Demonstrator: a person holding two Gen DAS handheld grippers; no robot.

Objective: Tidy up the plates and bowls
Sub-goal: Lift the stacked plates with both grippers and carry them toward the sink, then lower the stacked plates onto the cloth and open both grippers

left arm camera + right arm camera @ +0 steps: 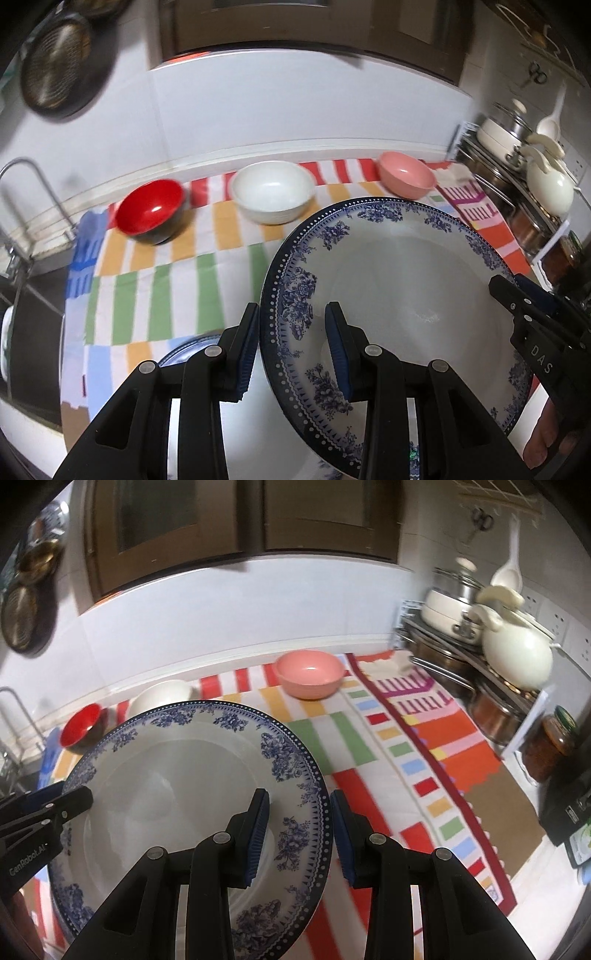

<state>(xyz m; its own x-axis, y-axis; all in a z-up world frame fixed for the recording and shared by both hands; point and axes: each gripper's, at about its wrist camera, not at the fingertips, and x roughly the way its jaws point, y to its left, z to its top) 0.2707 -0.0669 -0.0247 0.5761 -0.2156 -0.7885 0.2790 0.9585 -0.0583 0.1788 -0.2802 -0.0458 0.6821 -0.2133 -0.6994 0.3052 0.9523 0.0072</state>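
Above the striped cloth on the desk, both tools are clamped on one blue-and-white plate: left tool on its left rim, right tool on its right rim. Behind sit a red bowl, white bowl and pink bowl.

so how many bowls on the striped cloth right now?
3, in a row along the back wall: red bowl with dark outside at the left, white bowl in the middle, pink bowl at the right. The held plate could hide more.
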